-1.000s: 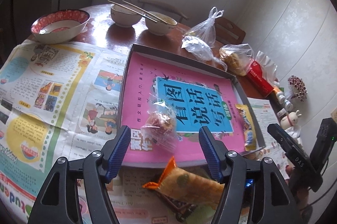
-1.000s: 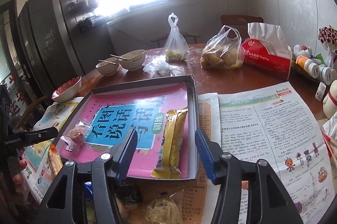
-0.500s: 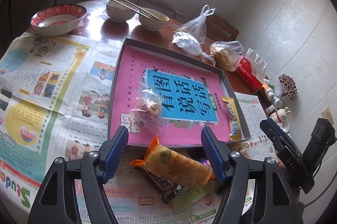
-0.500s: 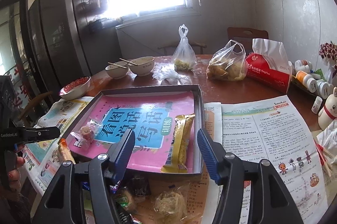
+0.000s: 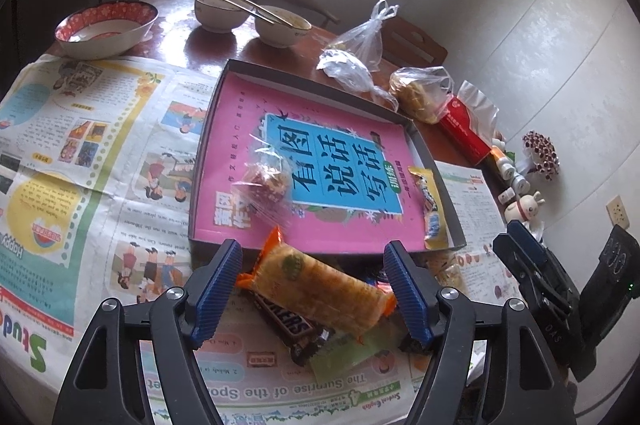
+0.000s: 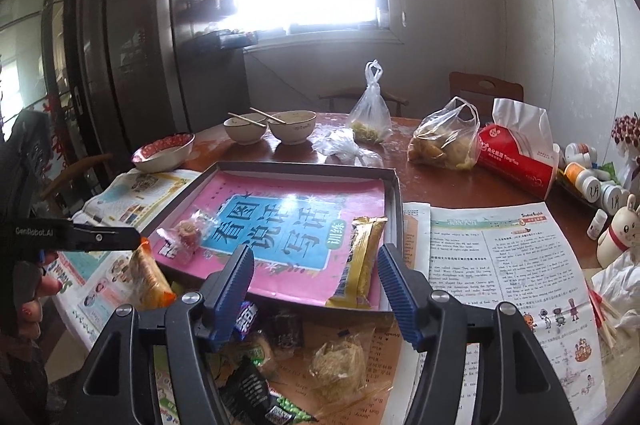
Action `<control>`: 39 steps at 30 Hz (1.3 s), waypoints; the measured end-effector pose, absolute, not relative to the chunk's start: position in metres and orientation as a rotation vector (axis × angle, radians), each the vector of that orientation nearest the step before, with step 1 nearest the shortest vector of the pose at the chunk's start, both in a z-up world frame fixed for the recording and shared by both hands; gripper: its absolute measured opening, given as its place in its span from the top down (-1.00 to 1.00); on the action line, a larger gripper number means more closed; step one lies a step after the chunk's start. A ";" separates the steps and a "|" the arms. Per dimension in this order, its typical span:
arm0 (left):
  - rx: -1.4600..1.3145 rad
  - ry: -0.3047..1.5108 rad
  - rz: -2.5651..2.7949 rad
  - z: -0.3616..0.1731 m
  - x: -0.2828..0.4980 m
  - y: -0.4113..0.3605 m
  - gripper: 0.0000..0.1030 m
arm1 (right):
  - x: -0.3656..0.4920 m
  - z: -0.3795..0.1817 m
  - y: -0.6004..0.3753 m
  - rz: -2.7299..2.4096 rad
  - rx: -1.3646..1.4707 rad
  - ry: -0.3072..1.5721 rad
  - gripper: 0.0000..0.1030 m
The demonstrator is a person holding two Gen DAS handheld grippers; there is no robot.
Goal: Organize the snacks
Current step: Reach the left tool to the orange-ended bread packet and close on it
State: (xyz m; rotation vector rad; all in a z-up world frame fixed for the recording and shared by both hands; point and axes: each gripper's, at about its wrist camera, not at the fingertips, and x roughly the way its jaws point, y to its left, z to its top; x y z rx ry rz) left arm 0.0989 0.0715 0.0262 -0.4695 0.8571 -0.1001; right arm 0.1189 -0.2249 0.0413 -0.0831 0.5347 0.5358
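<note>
A shallow dark tray (image 5: 208, 129) lined with a pink book cover holds a clear-wrapped red snack (image 5: 266, 183) and a yellow snack bar (image 5: 430, 205). My left gripper (image 5: 314, 289) is open, its jaws on either side of an orange-wrapped cake (image 5: 320, 283) that lies on a Snickers bar (image 5: 292, 325) in front of the tray. My right gripper (image 6: 316, 293) is open and empty above a pile of loose snacks (image 6: 338, 361). The tray (image 6: 394, 193), yellow bar (image 6: 362, 261) and orange cake (image 6: 150, 277) also show in the right wrist view.
Newspaper (image 5: 80, 153) covers the table's front. Three bowls (image 5: 106, 29) with chopsticks stand at the back. Plastic bags of food (image 6: 446, 141), a red tissue pack (image 6: 516, 153), small bottles (image 6: 584, 177) and a rabbit figure (image 6: 618, 233) stand at the right.
My left gripper has drawn back from over the tray to the orange cake in front of it. The right gripper has pulled back and tilted up a little. Both stay open.
</note>
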 end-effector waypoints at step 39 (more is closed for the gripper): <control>-0.794 0.981 -0.157 -0.012 0.094 0.067 -0.50 | 0.047 0.005 -0.206 0.662 -0.348 0.517 -0.34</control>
